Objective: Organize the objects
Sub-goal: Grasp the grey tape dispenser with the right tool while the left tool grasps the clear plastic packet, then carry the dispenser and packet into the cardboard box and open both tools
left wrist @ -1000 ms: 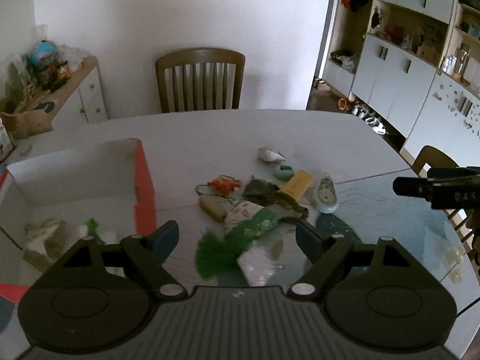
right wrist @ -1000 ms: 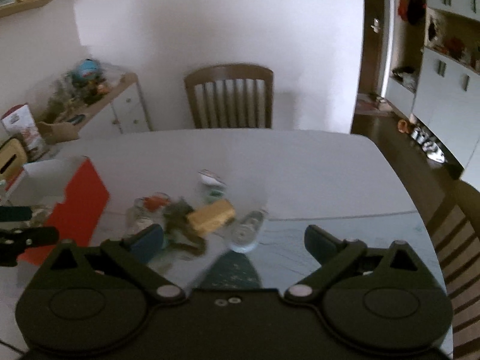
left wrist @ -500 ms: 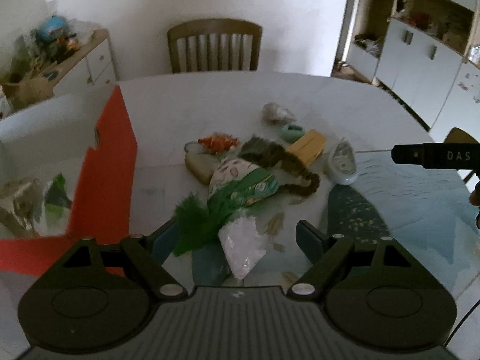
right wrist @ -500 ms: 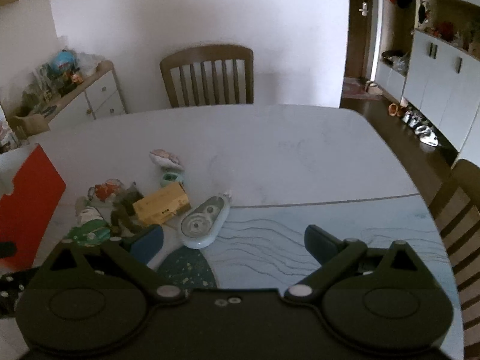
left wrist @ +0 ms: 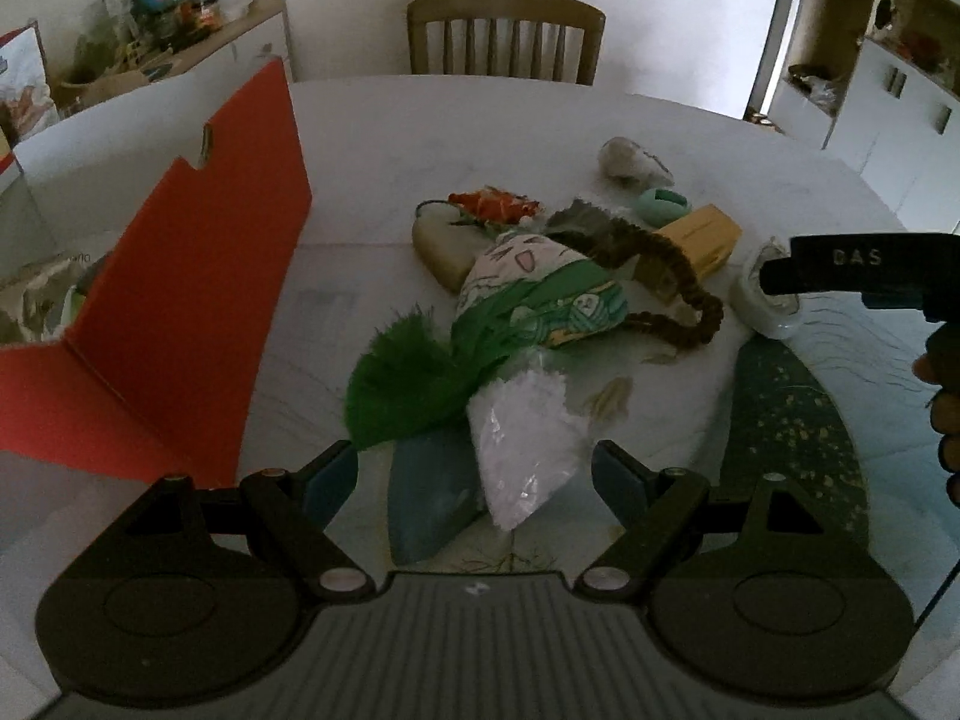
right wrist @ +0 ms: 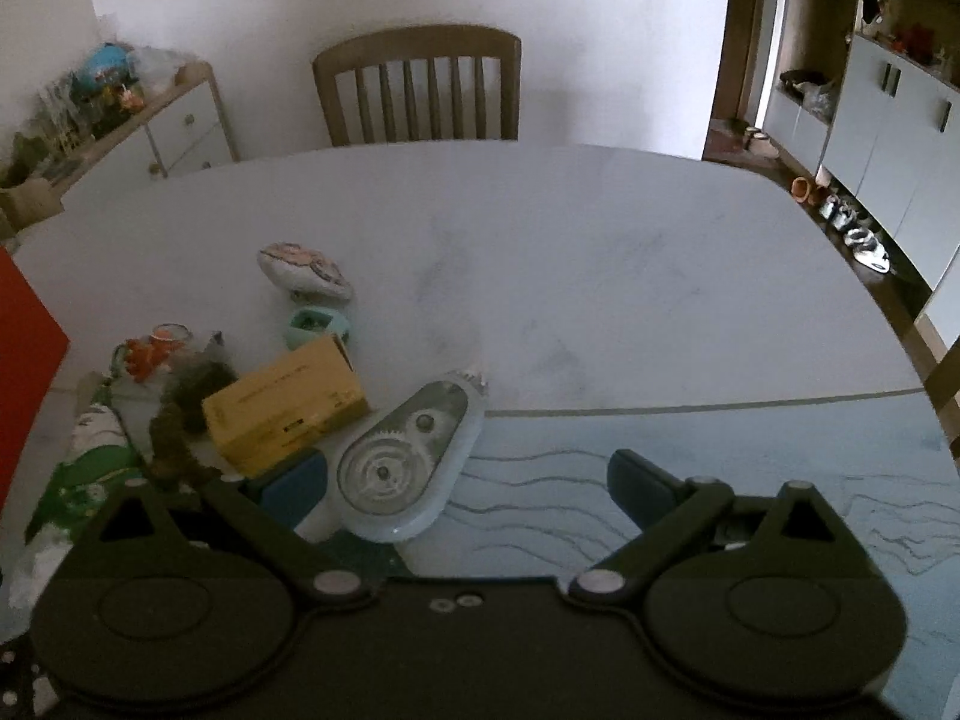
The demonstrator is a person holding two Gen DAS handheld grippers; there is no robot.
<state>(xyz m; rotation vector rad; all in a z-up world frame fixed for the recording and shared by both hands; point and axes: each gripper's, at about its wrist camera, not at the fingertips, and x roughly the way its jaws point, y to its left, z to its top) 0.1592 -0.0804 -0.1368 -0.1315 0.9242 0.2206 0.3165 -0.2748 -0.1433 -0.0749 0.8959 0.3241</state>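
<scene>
Left gripper (left wrist: 474, 471) wide open, empty, over near end of pile on table (left wrist: 540, 114); clear bag (left wrist: 528, 438) and green tuft (left wrist: 408, 384) lie between its fingers, untouched. Behind them printed pouch (left wrist: 540, 294), brown braid (left wrist: 672, 276), yellow box (left wrist: 702, 234). Red-sided box (left wrist: 198, 276) open at left, apart from pile. Right gripper (right wrist: 468, 480) wide open, empty; tape roller (right wrist: 408, 456) lies between its fingers, closer to left one, contact unclear. Yellow box just left of roller.
</scene>
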